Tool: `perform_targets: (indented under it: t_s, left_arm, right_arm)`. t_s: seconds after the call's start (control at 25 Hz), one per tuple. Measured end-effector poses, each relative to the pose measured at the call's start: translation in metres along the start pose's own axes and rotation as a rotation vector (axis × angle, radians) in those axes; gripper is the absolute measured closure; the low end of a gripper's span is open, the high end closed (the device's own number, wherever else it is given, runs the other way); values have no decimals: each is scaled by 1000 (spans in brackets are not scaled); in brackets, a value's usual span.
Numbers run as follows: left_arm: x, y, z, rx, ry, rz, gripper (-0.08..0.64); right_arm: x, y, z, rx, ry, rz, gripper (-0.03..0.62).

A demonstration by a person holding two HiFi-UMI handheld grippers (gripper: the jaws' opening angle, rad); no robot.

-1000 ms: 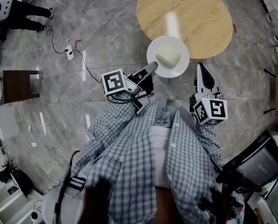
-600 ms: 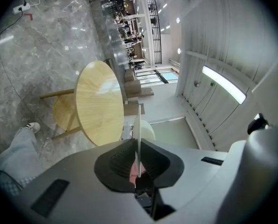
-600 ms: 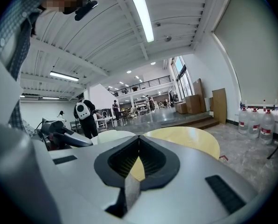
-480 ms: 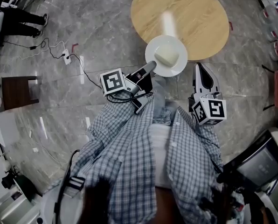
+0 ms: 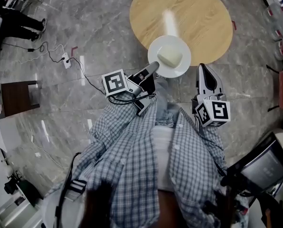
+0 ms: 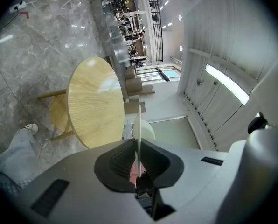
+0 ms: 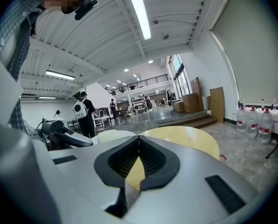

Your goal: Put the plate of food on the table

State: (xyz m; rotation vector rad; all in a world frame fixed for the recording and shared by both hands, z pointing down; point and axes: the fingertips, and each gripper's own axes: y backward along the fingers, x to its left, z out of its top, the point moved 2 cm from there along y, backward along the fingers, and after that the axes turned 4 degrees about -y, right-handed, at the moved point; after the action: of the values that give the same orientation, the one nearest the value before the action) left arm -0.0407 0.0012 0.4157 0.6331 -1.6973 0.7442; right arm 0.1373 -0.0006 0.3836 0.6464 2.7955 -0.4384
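One plate [image 5: 173, 42], one pale lump of food [image 5: 170, 57] sitting on it, one round table [image 5: 198, 13]. The left gripper [image 5: 155, 65] is clamping the plate's rim, holding it over the table's near edge. The right gripper [image 5: 202, 68] is hovering just off that edge, jaws together, empty, pointing at the table.

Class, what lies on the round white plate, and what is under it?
A pale lump of food lies on the round white plate. Below are the round wooden table's edge and grey floor; its underside is hidden.
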Motion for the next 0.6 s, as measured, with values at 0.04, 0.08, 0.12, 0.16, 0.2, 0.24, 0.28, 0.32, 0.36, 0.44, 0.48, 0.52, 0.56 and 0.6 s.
perform_targets:
  t_s: [0.04,0.08,0.12,0.16,0.2,0.24,0.28,0.32,0.36,0.44,0.48,0.52,0.56,0.6]
  left_arm:
    - [2,-2,4,2,-2,2,538]
    - [1,-5,8,1,3,-5,538]
    - [-1,-8,12,-2,15,-20,538]
    - [-3,-12,16,-3,26,-32,538]
    - [-4,-16,19,-2,31,-37,538]
    - [-5,-19,23,1,31,-38,538]
    - [-5,-22,27,5,29,-36,538]
    - [-4,-25,31,8,26,-32,538]
    - [-4,-28,35,10,27,-33,538]
    - [-7,-33,37,13,32,-48,538]
    - [-7,-35,38,17,30,-49,538]
    - [-7,-38,39,22,23,-46,538]
    - [-8,-41,40,26,19,-45,538]
    - [-10,-45,41,29,21,-50,538]
  right_arm:
    - [-1,-4,1,1,0,-1,584]
    - [-1,-8,2,3,2,-2,584]
    - [-2,-13,3,6,3,-5,584]
    - [-3,-16,5,9,5,-8,584]
    - [-5,-19,8,10,6,-11,584]
    - [-8,-23,11,10,6,-14,584]
    - [-9,-27,14,9,7,-17,584]
    - [-11,-31,16,9,8,-20,584]
    - [-11,-34,17,8,7,-22,584]
    - [-13,-36,20,8,4,-26,584]
    - [-14,-36,22,6,4,-28,584]
    - [-16,-36,24,5,4,-31,584]
    - [-18,-37,26,3,5,-34,584]
    - [-21,-37,28,3,5,-37,584]
